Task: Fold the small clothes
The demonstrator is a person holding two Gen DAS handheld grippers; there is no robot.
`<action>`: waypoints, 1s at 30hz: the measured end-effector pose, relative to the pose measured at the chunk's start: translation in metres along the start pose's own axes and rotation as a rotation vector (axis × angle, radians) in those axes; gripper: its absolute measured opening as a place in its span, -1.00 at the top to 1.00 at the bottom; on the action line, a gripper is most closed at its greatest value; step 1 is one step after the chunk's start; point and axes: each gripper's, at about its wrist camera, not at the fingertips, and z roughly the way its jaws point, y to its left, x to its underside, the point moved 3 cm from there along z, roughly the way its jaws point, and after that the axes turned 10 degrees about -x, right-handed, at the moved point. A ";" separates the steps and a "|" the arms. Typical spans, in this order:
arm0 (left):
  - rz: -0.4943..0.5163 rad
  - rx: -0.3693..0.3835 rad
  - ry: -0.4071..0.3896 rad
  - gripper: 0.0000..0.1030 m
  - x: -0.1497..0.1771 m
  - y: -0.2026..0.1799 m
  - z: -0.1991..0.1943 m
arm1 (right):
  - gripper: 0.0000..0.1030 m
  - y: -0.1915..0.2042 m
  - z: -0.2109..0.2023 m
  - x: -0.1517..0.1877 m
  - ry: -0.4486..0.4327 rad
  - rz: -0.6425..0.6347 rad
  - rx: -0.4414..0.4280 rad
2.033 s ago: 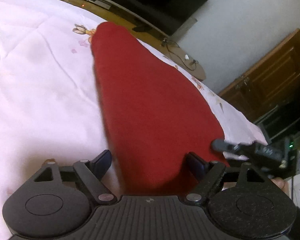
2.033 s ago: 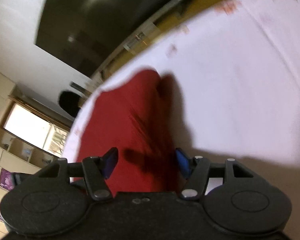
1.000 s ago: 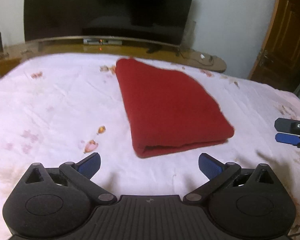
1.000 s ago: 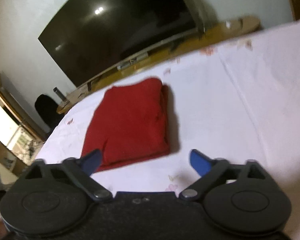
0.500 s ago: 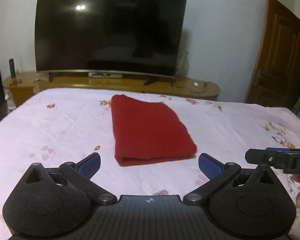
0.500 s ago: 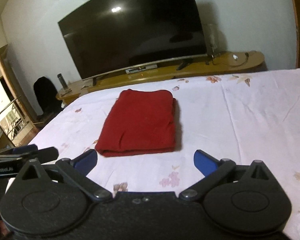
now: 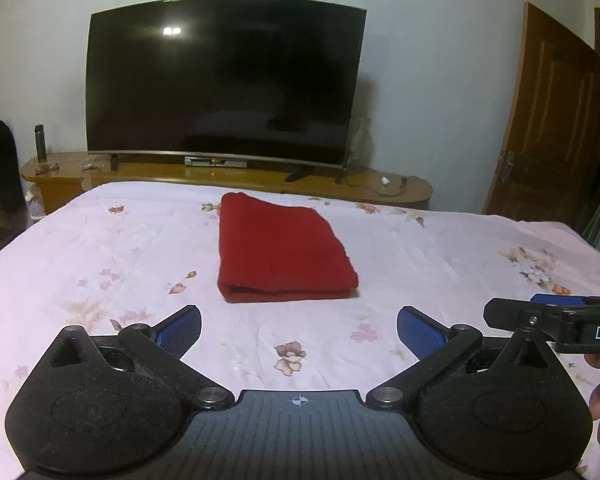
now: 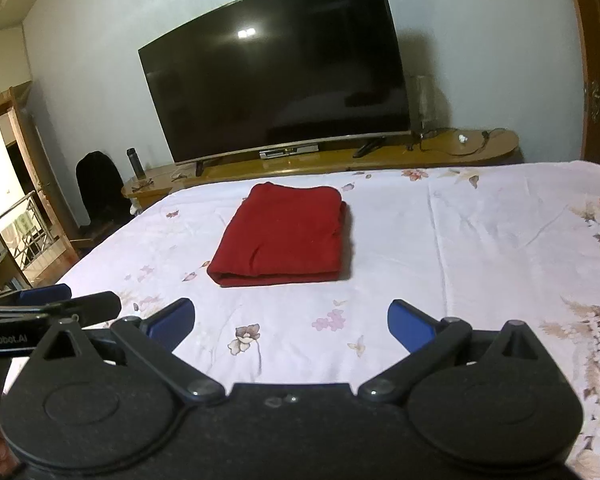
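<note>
A red garment (image 7: 280, 252) lies folded into a neat rectangle on the pale floral bedsheet (image 7: 100, 248); in the right wrist view the red garment (image 8: 284, 236) sits at centre, folded edge nearest me. My left gripper (image 7: 298, 330) is open and empty, well back from the cloth. My right gripper (image 8: 290, 322) is likewise open, holding nothing, short of the garment. The right gripper (image 7: 556, 314) pokes in at the right edge of the left wrist view, and the left gripper (image 8: 40, 308) shows at the left edge of the right wrist view.
A large dark television (image 7: 224, 80) stands on a long wooden console (image 7: 228, 174) beyond the bed's far edge. A wooden door (image 7: 548, 120) is at the right. A dark chair (image 8: 98, 188) and a bottle (image 8: 134, 162) are at the left.
Both grippers have let go of the red garment, opened wide and pulled back and up from it. The cloth now lies folded and still on the bed.
</note>
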 end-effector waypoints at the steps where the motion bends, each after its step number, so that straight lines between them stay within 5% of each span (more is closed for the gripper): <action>1: 0.001 0.002 -0.005 -1.00 0.000 -0.001 -0.003 | -0.98 0.000 -0.004 0.001 -0.005 -0.003 0.004; 30: 0.015 -0.004 -0.038 -1.00 0.000 -0.002 -0.023 | -0.98 0.016 -0.016 0.002 -0.046 -0.032 0.026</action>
